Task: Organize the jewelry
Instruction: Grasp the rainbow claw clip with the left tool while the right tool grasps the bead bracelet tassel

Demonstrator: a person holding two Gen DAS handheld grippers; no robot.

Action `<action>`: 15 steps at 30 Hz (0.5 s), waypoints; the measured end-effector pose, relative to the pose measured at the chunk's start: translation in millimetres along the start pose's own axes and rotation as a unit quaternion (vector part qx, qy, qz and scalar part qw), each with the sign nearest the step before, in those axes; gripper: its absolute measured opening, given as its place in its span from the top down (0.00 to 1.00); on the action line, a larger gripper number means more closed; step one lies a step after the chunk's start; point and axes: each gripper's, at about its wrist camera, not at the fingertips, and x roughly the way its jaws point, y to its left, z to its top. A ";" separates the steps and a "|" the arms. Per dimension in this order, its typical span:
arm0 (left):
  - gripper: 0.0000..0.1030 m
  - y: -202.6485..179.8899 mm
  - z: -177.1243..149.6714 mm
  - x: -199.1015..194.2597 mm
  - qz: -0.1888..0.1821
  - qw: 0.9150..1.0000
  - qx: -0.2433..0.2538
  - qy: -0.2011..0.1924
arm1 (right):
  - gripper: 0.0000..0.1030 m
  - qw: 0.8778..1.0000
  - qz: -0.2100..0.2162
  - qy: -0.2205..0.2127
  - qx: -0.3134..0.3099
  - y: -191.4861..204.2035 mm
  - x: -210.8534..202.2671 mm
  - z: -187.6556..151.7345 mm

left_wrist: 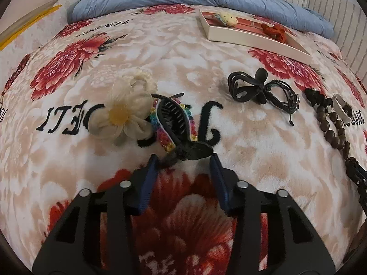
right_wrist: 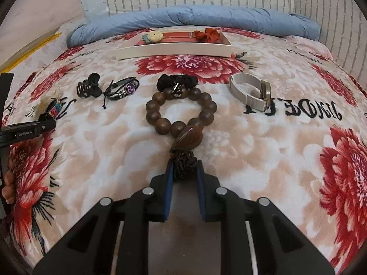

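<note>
On the flowered blanket, my left gripper (left_wrist: 183,159) is shut on the handle end of a black claw clip (left_wrist: 174,119). The clip lies over a rainbow beaded band (left_wrist: 160,123), beside a cream fabric flower (left_wrist: 123,114). My right gripper (right_wrist: 184,169) is shut on the dark knotted tassel (right_wrist: 183,163) of a brown wooden bead bracelet (right_wrist: 160,123), whose ring lies flat ahead of the fingers. A white tray (right_wrist: 172,52) at the far side of the bed holds a pale plush piece (right_wrist: 153,37) and a red scrunchie (right_wrist: 207,35).
A small black claw clip (right_wrist: 88,88), a leather bracelet with a purple charm (right_wrist: 123,89), a black scrunchie (right_wrist: 176,80) and a white-strapped watch (right_wrist: 252,91) lie between the grippers and the tray. A blue quilt (right_wrist: 195,17) is rolled along the wall.
</note>
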 end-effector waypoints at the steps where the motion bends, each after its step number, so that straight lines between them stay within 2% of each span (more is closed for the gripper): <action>1: 0.59 0.9 -0.4 -0.4 -0.002 1.000 -0.001 -0.001 | 0.81 1.000 0.003 0.000 -0.001 -1.1 -0.4 0.4; 2: 0.60 1.7 -1.1 -0.9 -0.004 1.000 -0.002 -0.001 | 0.81 1.000 0.004 -0.001 -0.004 -1.9 -1.0 0.5; 3: 0.71 2.3 -2.1 -1.4 0.007 1.000 -0.001 -0.003 | 0.81 1.000 0.005 -0.002 -0.007 -2.8 -1.2 1.0; 4: 0.77 3.7 -2.7 -1.9 0.014 1.000 -0.001 -0.004 | 0.81 1.000 0.007 -0.004 -0.009 -4.5 -1.7 1.8; 8: 0.77 14.2 -3.0 -3.5 -0.008 1.000 -0.020 -0.004 | 0.81 1.000 0.023 -0.001 -0.003 -14.5 0.4 5.6; 9: 0.69 14.2 -3.1 -4.7 -0.007 1.000 -0.022 -0.005 | 0.81 1.000 0.027 -0.001 -0.001 -16.3 0.8 5.8; 10: 0.41 12.6 -3.3 -7.5 0.001 1.000 -0.022 -0.009 | 0.81 0.999 0.033 0.000 0.001 -18.1 1.5 5.5; 12: 0.15 8.6 -3.7 -13.8 0.022 0.999 -0.018 -0.028 | 0.81 0.999 0.044 0.000 0.006 -21.0 2.6 5.0; 13: 0.15 4.2 -4.0 -18.6 0.031 0.999 -0.010 -0.041 | 0.81 0.999 0.047 0.000 0.008 -21.9 3.0 4.8; 15: 0.14 -1.5 -2.3 -20.3 0.034 0.999 -0.004 -0.040 | 0.81 0.998 0.054 0.000 0.012 -23.8 3.8 4.0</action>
